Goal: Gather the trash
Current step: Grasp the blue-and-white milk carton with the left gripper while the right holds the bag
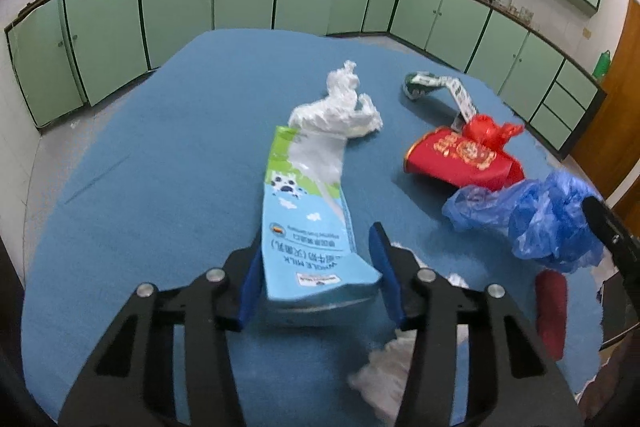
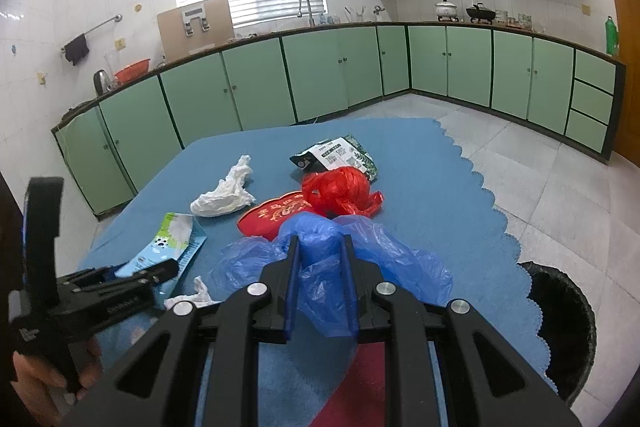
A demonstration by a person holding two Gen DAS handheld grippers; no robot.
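Bracketing the flattened milk carton (image 1: 308, 227) w/ jaws half-closed, the left gripper (image 1: 316, 267) has pads at both carton edges, but can't tell if they're pressing yet. The right gripper (image 2: 320, 283) is clamped on the blue plastic bag (image 2: 340, 267), probably the collecting sack, just right of the carton. Beyond the carton: 1 white tissue wad (image 1: 340, 103), 1 red packet (image 1: 464, 157), 1 red bag (image 1: 490, 131), 1 green-white wrapper (image 1: 436, 85); the black bin (image 2: 560, 331) is further right, by the table's (image 1: 160, 147) edge.

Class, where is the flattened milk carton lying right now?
The milk carton lies on the blue tablecloth, its near end between the left gripper jaws, its far end under the crumpled white plastic bag.
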